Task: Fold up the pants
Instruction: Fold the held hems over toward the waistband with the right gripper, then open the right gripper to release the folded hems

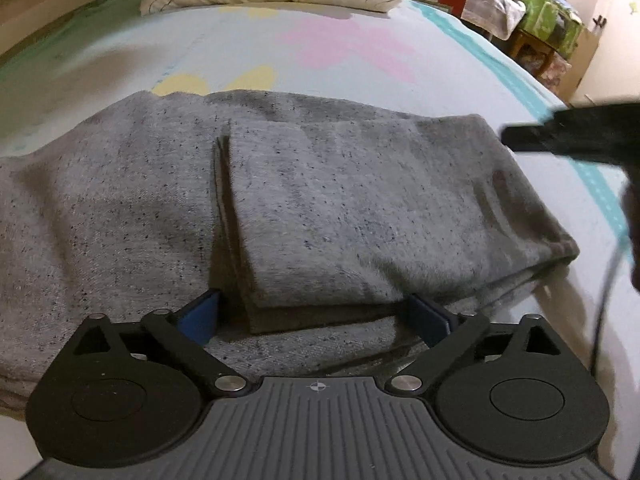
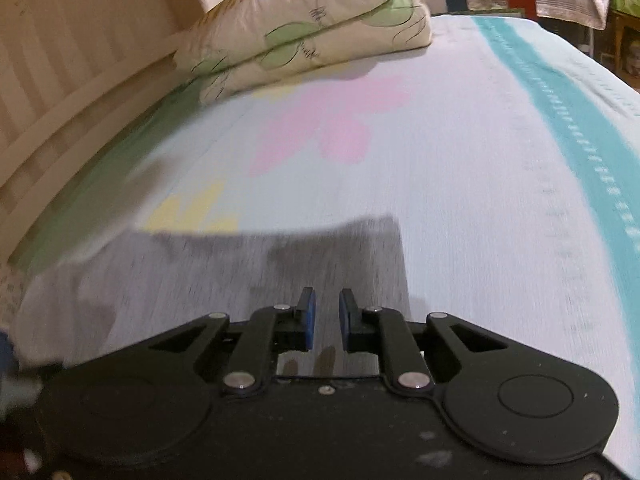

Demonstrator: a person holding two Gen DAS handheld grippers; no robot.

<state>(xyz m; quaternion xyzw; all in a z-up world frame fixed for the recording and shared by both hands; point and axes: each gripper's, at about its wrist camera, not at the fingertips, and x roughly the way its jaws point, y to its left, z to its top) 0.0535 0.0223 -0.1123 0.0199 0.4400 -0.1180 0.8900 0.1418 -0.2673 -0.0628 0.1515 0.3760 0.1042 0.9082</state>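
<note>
Pants [image 1: 320,208]: grey, folded, long axis left-right on bed [image 1: 360,52] (no writing readable)
Left tongs [image 1: 320,314]: spread wide, pads clear of the cloth
Right tongs [image 2: 327,320]: narrow gap, nothing between

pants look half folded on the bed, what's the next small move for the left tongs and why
Probably close the left tongs on the near edge of the folded flap. They stand wide open straddling that corner of the pants, pads not pressing, so nothing is gripped yet. The right tongs hang nearly closed and empty over the far end, so the left side seems to lead.
</note>
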